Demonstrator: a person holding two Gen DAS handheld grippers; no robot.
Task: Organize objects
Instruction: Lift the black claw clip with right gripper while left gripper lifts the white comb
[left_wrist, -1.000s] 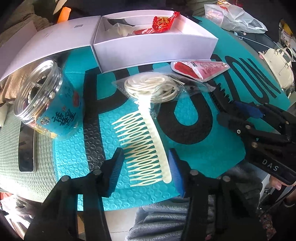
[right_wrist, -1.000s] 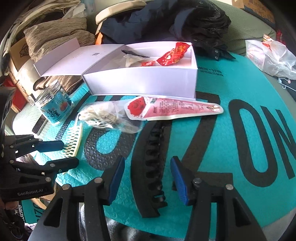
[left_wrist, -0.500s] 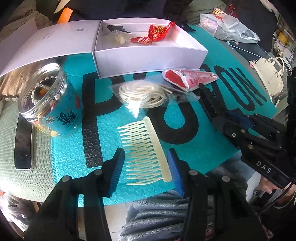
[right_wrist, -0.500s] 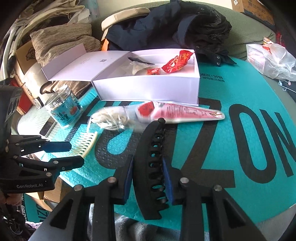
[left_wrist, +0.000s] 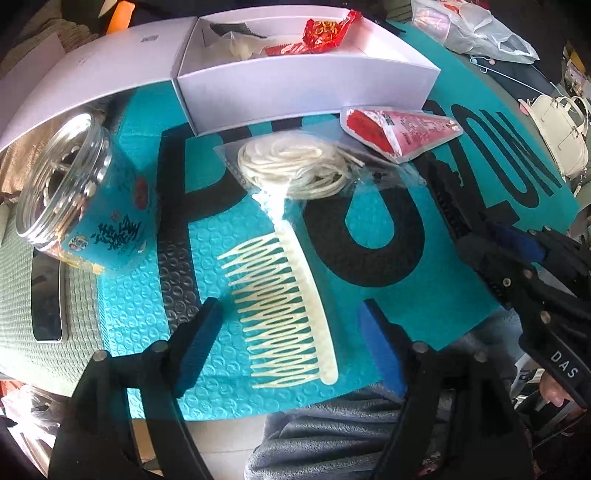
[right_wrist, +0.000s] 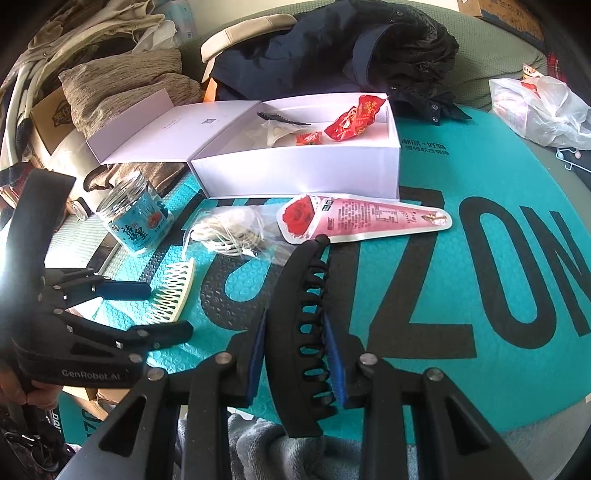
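My right gripper is shut on a long black hair clip and holds it lifted off the teal mat. My left gripper is open, its fingers on either side of a cream comb that lies flat on the mat; the comb also shows in the right wrist view. An open white box at the back holds red snack packets, a small black comb and a pale bag. It also shows in the left wrist view.
A bagged coil of white cord and a pink rose-print pouch lie in front of the box. A clear jar with a blue label stands at the left beside a phone. Clothes and plastic bags ring the mat.
My right gripper closed on the black hair clip and raised it off the mat. My left gripper stayed open around the cream comb, shifting only slightly.
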